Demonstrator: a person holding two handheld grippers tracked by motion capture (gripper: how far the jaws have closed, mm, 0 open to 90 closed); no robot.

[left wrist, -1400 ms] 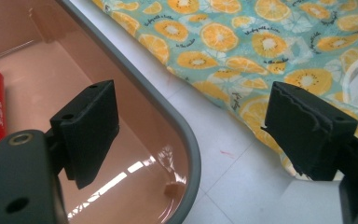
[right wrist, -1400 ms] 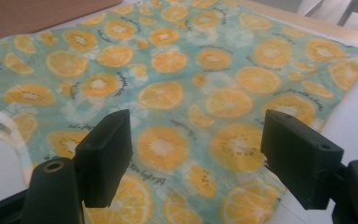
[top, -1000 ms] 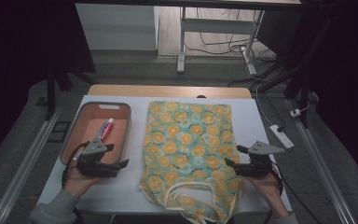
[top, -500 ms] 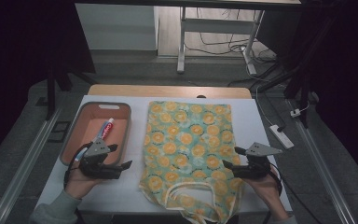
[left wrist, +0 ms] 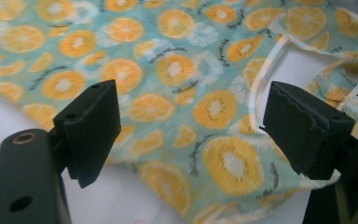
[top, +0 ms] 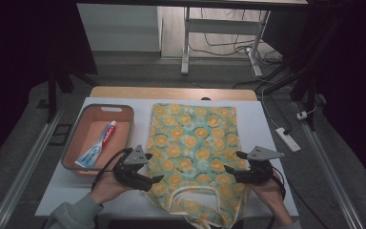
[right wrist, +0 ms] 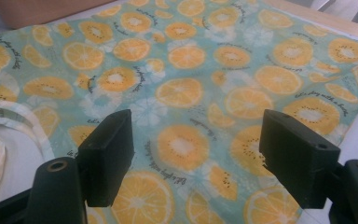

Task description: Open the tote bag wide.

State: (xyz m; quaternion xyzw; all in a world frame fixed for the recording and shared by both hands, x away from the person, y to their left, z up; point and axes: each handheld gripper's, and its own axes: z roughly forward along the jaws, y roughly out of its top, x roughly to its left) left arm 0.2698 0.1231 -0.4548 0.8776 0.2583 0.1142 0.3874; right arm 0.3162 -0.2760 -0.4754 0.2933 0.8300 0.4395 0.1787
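Now we hold our left gripper [top: 156,180] and right gripper [top: 228,169] at the two sides of the bag [top: 193,143], both with jaws spread wide and holding nothing. The bag lies flat on the table [top: 262,117], handles [top: 195,200] near us. We might pinch just one layer, or catch a handle, because the cloth is thin and floppy. Tiny words on the bag are too small to read; so is the toothpaste [top: 97,144] in the tray [top: 124,110].

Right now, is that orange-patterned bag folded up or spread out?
Spread out: the bag lies flat across the table, handles toward the person.
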